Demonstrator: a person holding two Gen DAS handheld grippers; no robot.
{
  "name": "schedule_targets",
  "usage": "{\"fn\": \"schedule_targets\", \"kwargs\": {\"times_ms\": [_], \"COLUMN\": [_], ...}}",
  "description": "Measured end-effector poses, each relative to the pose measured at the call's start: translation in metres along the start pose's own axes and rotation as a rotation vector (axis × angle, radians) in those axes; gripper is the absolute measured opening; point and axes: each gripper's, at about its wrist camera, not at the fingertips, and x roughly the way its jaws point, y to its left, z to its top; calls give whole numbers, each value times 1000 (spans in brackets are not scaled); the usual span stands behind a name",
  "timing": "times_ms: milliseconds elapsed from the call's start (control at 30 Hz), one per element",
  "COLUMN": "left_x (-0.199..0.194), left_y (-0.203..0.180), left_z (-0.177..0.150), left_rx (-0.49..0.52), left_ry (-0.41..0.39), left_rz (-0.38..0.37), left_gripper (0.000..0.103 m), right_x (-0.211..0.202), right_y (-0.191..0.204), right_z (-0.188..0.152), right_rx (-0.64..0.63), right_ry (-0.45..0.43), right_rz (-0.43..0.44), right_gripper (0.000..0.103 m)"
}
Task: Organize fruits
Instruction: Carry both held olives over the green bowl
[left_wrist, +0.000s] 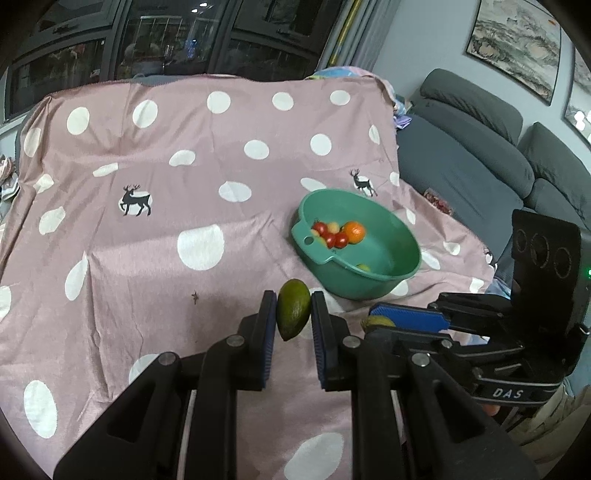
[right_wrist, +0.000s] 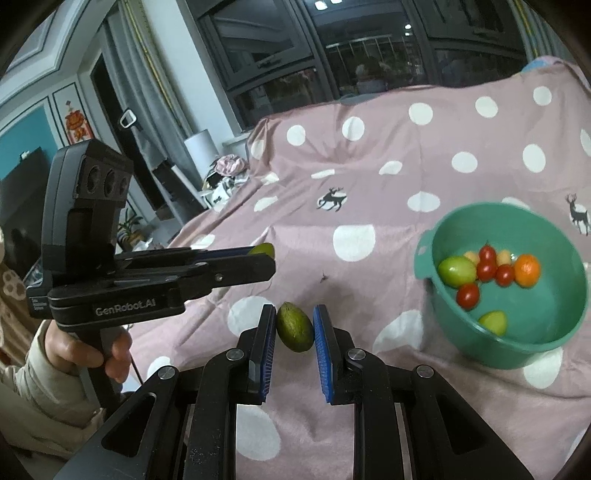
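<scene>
Green fruit pinched in my left gripper, another green one clamped in my right gripper; teal bowl sits on pink spotted cloth.

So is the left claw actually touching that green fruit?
Touching. In the left wrist view, the left claw has both pads pressed against the green fruit, holding it above the cloth.
</scene>
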Motion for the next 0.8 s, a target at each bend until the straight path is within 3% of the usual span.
{"fn": "schedule_targets", "kwargs": {"times_ms": [800], "left_x": [1], "left_y": [-32], "left_z": [21], "left_rx": [84], "left_ry": [-25], "left_rz": [-62], "left_gripper": [18], "right_x": [-26], "right_y": [-19], "right_z": [12], "right_rx": [20], "right_ry": [-89], "right_rz": [-92], "right_gripper": [22]}}
